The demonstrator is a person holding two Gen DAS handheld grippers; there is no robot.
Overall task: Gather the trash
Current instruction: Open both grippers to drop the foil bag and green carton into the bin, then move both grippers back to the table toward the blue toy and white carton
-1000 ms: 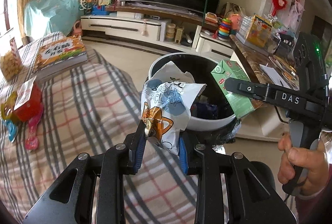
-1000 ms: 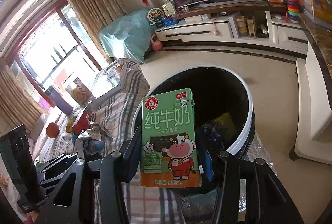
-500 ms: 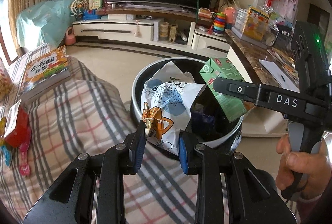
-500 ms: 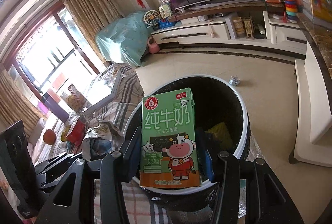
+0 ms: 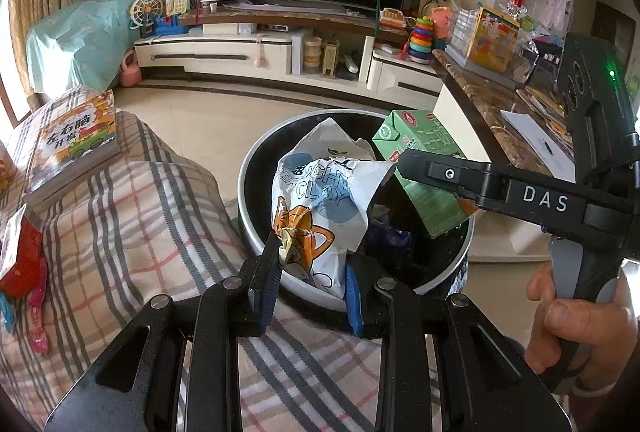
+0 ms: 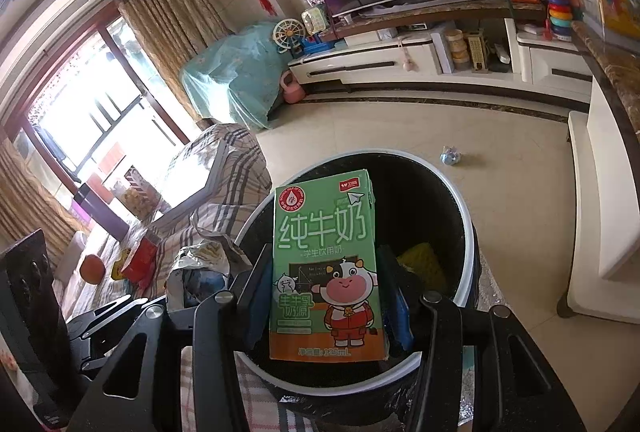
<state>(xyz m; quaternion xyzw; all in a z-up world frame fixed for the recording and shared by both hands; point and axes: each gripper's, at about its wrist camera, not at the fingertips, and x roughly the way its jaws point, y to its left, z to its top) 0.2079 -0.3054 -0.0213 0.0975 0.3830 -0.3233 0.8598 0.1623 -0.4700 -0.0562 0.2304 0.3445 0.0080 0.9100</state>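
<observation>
My left gripper [image 5: 310,288] is shut on a crumpled white snack bag [image 5: 320,200] with blue and orange print, held over the near rim of a round black trash bin with a white rim [image 5: 248,168]. My right gripper [image 6: 326,300] is shut on a green milk carton [image 6: 326,264] with a cartoon cow, held upright over the same bin [image 6: 466,216]. In the left wrist view the right gripper [image 5: 404,168] reaches in from the right with the carton [image 5: 424,168] above the bin's mouth. Some trash, yellow [image 6: 420,264] and blue [image 5: 388,236], lies inside the bin.
A plaid-covered table [image 5: 132,216] lies left of the bin with a children's book [image 5: 76,136] and red packets [image 5: 20,256] on it. A marble counter [image 5: 492,104] stands to the right. A TV cabinet [image 5: 248,52] lines the far wall. A small crumpled wrapper [image 6: 450,157] lies on the floor.
Both grippers have moved forward with their loads, so the bag and the carton now hang over the bin's mouth instead of before it.
</observation>
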